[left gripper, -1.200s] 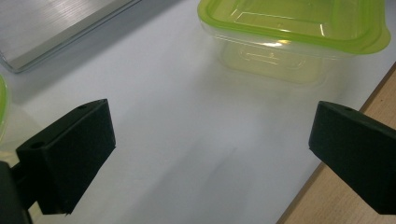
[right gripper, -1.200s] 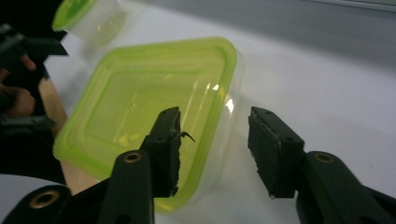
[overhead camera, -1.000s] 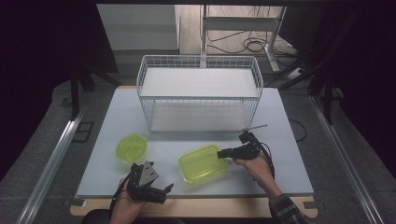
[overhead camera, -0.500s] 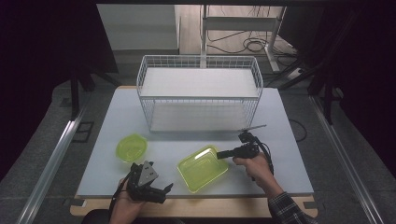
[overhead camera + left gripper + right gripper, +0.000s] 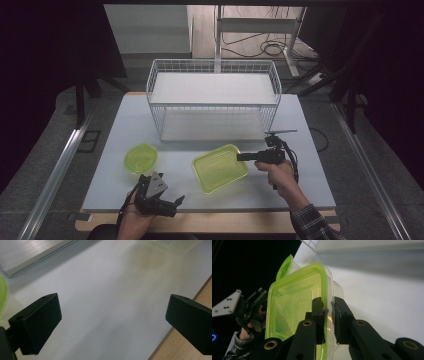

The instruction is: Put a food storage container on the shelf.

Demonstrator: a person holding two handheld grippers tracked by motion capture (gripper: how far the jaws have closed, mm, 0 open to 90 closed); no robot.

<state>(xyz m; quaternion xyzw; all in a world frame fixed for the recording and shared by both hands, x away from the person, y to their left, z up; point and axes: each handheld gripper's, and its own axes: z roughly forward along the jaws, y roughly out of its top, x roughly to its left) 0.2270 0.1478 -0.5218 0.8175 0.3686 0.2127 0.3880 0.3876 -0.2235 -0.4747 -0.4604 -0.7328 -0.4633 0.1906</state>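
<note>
A clear rectangular container with a lime-green rim sits tilted on the white table, its right side raised. My right gripper is shut on that right rim. In the right gripper view its jaws have just been closing and the pads now pinch the container's wall between them. A round lime-green bowl lies to the left. My left gripper rests at the table's front edge, open, nothing between its fingers; a sliver of the bowl shows at left.
A white wire basket with a shelf stands at the back middle of the table. The wooden front edge runs just under the left gripper. Cables and a stand lie on the floor beyond the table.
The right gripper's jaws closed on the container's rim and rose a little, tipping the container's right side up. The left gripper stayed still.
</note>
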